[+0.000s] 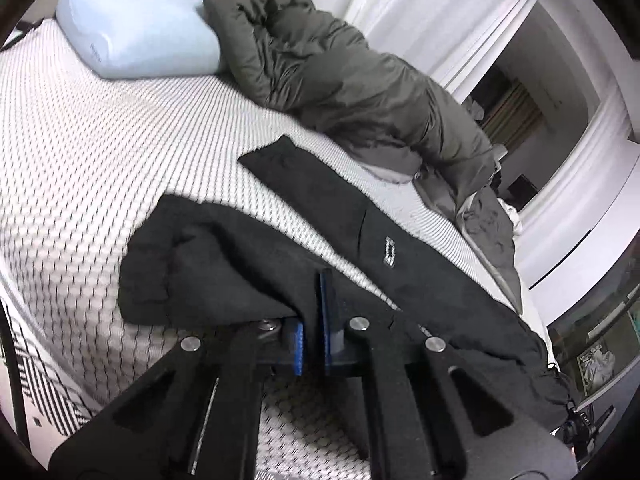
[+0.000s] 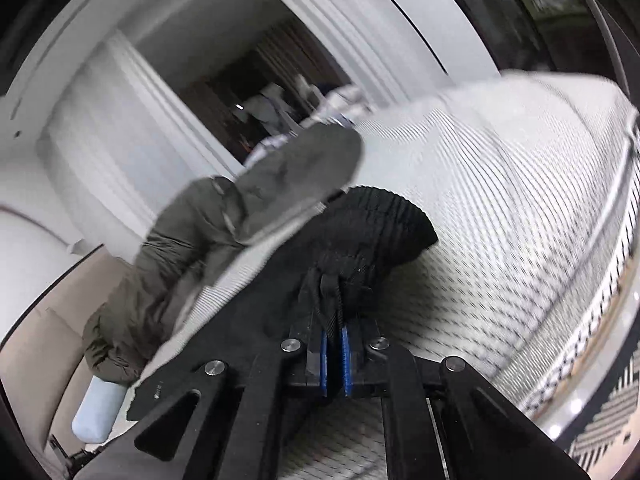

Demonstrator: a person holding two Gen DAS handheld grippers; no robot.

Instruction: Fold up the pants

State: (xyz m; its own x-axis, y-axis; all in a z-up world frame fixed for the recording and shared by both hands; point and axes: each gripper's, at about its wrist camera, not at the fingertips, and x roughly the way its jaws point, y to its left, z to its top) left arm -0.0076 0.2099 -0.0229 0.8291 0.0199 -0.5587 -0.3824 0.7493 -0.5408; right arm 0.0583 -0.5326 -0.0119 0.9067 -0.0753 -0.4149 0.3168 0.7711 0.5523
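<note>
One pair of black pants (image 1: pixel 280 240) lay spread over the bed (image 1: pixel 100 152), whose cover was white with a fine woven pattern. In the left wrist view the garment ran in two dark bands, one carrying a small light logo (image 1: pixel 389 253), and the nearer band was bunched and lifted off the bed at its near edge. The left gripper (image 1: pixel 318 304) was clenched on that lifted fold, black cloth pinched between its blue pads (image 1: pixel 325 296). In the right wrist view the right gripper (image 2: pixel 335 320) was clamped on the ribbed waistband end (image 2: pixel 384 224) of the pants, with a black drawstring (image 2: pixel 334 300) caught between its blue pads (image 2: pixel 346 356); the cloth rose clear of the bed there too.

Beyond the pants, along the far side of the bed, sat a crumpled grey-green duvet (image 1: pixel 340 72), touching the far band's end or just beside it; the pictures did not settle which. A pale blue pillow (image 1: pixel 136 32) rested at the head of the bed, against the duvet's far end. Past the bed stood white walls with moulded panels (image 1: pixel 440 20) and a dim doorway (image 1: pixel 516 112). That part of the right wrist view was blurred.
</note>
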